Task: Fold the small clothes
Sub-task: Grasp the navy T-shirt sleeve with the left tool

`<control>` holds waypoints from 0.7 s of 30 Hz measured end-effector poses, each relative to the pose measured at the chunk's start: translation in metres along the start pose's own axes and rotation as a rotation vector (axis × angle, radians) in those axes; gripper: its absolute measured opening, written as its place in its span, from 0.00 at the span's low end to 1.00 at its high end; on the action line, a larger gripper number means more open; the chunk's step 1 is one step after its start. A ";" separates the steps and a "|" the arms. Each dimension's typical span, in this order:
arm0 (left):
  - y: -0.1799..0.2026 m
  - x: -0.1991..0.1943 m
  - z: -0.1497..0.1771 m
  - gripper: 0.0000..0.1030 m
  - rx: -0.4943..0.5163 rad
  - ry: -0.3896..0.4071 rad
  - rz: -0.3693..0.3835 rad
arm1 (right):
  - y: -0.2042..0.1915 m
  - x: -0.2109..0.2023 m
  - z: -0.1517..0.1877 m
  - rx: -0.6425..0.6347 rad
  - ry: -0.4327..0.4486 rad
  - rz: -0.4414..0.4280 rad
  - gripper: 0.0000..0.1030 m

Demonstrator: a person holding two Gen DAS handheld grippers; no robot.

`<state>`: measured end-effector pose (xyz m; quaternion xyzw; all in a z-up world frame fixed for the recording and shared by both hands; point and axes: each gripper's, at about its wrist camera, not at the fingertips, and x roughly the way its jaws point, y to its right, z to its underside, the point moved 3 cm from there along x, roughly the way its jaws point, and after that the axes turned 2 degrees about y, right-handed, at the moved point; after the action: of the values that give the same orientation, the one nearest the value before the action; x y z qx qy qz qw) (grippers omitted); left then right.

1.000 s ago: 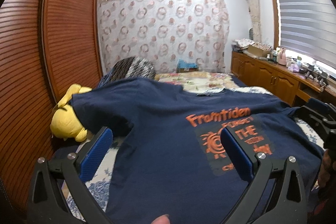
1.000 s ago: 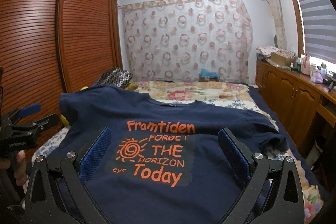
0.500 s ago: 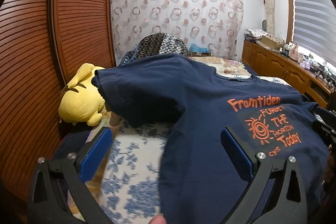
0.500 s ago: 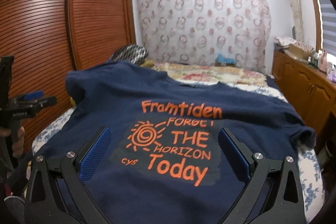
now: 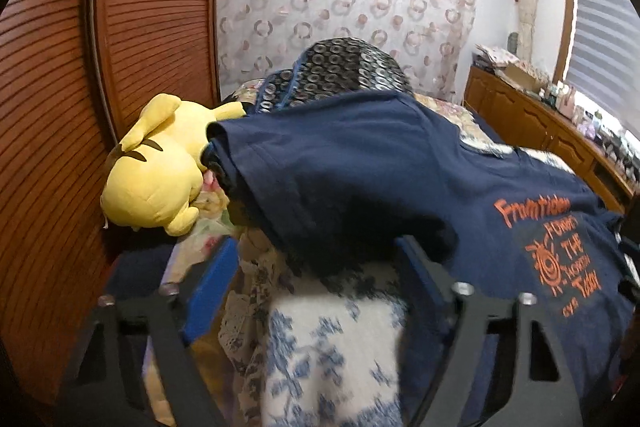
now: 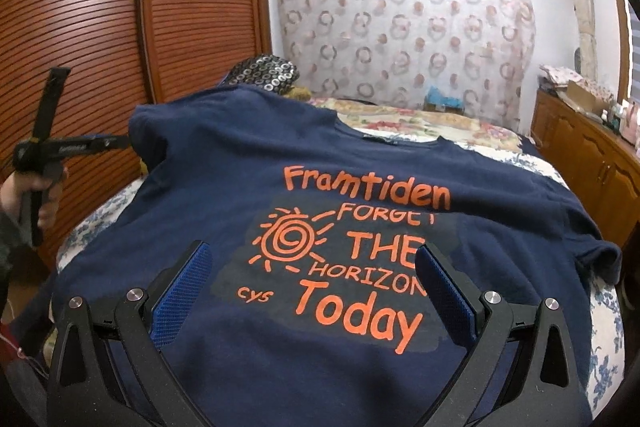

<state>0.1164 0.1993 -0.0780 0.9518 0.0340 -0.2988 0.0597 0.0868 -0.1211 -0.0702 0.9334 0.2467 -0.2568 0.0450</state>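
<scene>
A navy T-shirt [image 6: 248, 163] with an orange "Framtiden" print lies face up on the bed. In the left wrist view its left sleeve [image 5: 320, 179] hangs over the bed's edge. My left gripper [image 5: 316, 263] is at that sleeve's lower edge, jaws closing, with the dark hem between the blue pads and neither pad pressing on it. The right wrist view shows the left gripper [image 6: 116, 143] at the sleeve, held by a hand [image 6: 12, 187]. My right gripper [image 6: 316, 267] hovers open low over the print with nothing between its fingers.
A yellow plush toy [image 5: 156, 183] and a ring-patterned pillow [image 5: 340, 71] lie just beyond the sleeve. Louvred wooden wardrobe doors [image 5: 60, 87] close off the left. A cluttered wooden cabinet [image 6: 592, 163] runs along the right. The blue floral bedcover [image 5: 320, 347] shows below the sleeve.
My left gripper has swung left from over the shirt's front to the sleeve, dropped lower, and its jaws have narrowed. The right gripper has sunk closer to the print.
</scene>
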 end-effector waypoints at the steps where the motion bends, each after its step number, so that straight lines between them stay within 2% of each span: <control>1: -0.002 0.004 -0.002 0.64 0.006 0.001 -0.018 | 0.000 0.002 0.000 -0.004 -0.003 0.001 1.00; 6: -0.019 0.022 -0.011 0.60 -0.044 -0.011 -0.038 | -0.002 0.008 -0.001 -0.023 -0.007 0.004 1.00; 7: -0.021 0.023 -0.011 0.55 -0.052 -0.012 -0.032 | -0.001 0.010 0.000 -0.019 -0.011 0.000 1.00; 8: -0.022 0.024 -0.012 0.44 -0.059 -0.012 -0.023 | -0.001 0.010 0.000 -0.017 -0.015 -0.002 1.00; 9: -0.023 0.025 -0.012 0.38 -0.064 -0.015 -0.020 | -0.001 0.012 0.001 -0.014 -0.020 -0.004 1.00; 11: -0.023 0.025 -0.013 0.15 -0.065 -0.017 -0.017 | 0.000 0.014 0.004 -0.013 -0.029 -0.001 1.00; 13: -0.023 0.021 -0.014 0.05 -0.057 -0.006 -0.040 | 0.002 0.015 0.006 -0.004 -0.034 -0.002 1.00; 16: -0.020 0.010 -0.020 0.00 -0.040 0.025 -0.031 | 0.004 0.014 0.006 0.009 -0.032 -0.005 1.00; 21: -0.009 -0.005 -0.035 0.00 -0.007 0.063 -0.020 | 0.005 0.014 0.006 0.008 -0.031 -0.004 1.00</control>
<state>0.1312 0.2123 -0.0479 0.9601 0.0465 -0.2693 0.0587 0.0965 -0.1206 -0.0826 0.9289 0.2469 -0.2726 0.0445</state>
